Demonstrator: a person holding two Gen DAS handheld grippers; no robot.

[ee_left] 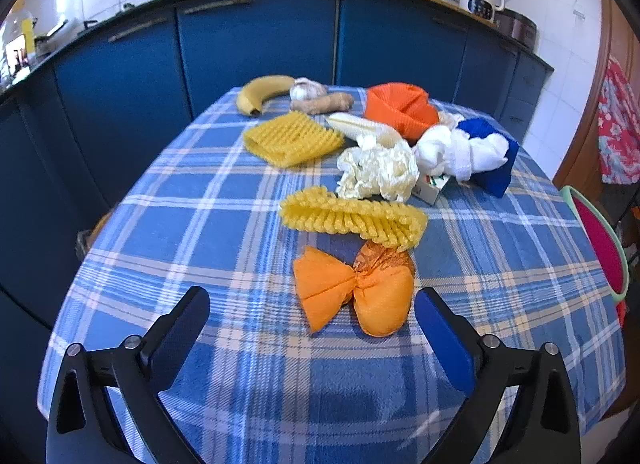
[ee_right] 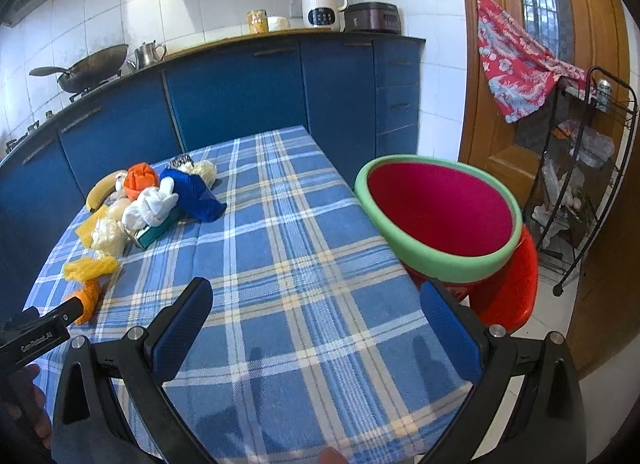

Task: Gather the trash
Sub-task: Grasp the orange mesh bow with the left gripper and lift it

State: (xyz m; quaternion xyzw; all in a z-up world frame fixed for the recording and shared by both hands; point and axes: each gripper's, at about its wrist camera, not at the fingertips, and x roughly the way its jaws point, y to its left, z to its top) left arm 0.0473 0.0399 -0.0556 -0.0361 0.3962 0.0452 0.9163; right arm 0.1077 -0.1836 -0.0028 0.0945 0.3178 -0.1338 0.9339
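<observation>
Left hand-held gripper (ee_left: 312, 304) wide open, empty. Orange twisted wrapper (ee_left: 354, 294) lies on the counter (ee_left: 200, 223) just ahead between its fingers. Judged light, crushable; grip the twisted waist.

L wrist cam low over counter (ee_left: 200, 223), close on trash pile (ee_left: 360, 167). R wrist cam further right, faces bin (ee_right: 436, 219). Both share pile, blue cabinets (ee_left: 256, 43).
</observation>
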